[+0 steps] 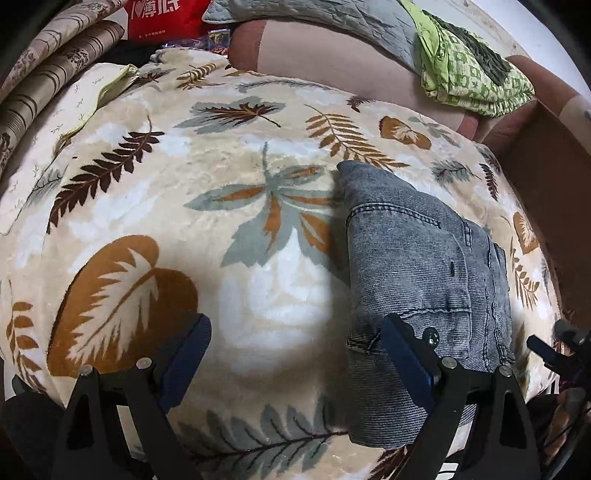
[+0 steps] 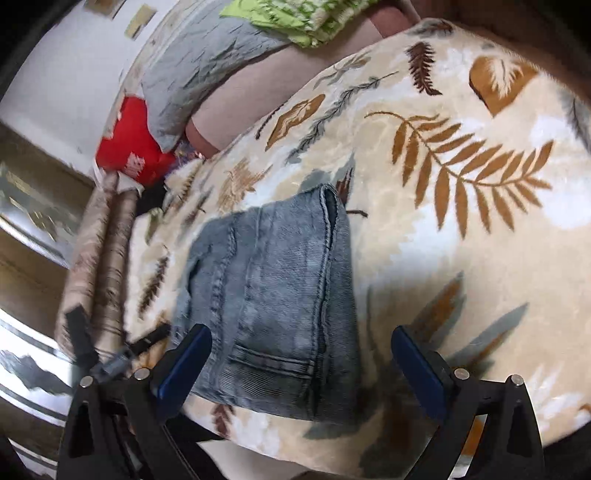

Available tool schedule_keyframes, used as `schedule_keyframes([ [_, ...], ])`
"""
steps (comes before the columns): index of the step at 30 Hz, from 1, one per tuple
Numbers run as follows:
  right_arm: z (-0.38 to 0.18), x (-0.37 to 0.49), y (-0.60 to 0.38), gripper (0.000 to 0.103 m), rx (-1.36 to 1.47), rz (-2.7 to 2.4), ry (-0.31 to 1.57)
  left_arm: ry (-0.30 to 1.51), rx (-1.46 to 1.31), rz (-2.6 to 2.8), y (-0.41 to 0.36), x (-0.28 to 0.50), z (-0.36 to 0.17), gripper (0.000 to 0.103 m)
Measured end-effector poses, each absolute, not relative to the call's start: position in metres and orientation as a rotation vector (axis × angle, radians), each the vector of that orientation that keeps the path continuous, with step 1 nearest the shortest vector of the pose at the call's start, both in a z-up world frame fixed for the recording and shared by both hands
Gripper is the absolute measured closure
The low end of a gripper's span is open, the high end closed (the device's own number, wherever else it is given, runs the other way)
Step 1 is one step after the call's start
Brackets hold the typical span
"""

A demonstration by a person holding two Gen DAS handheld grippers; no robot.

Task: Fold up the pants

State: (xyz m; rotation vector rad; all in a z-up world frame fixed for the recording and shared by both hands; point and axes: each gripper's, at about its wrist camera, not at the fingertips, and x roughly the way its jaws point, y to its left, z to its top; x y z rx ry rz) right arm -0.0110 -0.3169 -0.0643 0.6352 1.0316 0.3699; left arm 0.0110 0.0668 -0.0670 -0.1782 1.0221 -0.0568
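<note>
The grey denim pants lie folded into a compact bundle on a leaf-patterned blanket. In the right wrist view the pants lie just ahead of the fingers. My left gripper is open and empty, hovering over the blanket; its right finger overlaps the pants' near left edge. My right gripper is open and empty above the bundle's near edge. The right gripper's tip shows at the right edge of the left wrist view.
The blanket covers a bed. At the back lie a green patterned cloth, a grey quilted pillow, a red bag and striped folded bedding. The bed's edge drops off close to both grippers.
</note>
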Motion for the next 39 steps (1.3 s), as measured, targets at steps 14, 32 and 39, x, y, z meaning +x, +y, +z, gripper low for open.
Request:
schedule_keyframes([
  [14,-0.085,0.021,-0.252,0.008,0.671,0.524,1.156,0.984,-0.129,-0.063,0.061,-0.002,-0.068,0.01],
  [32,-0.067,0.082,-0.201,0.007,0.008,0.115,1.099,1.001,-0.153,-0.048,0.071,0.0,-0.075,0.01],
  [39,-0.033,0.014,-0.2,0.006,-0.033,0.205,0.982,1.0,-0.148,-0.04,0.07,0.0,-0.075,0.01],
])
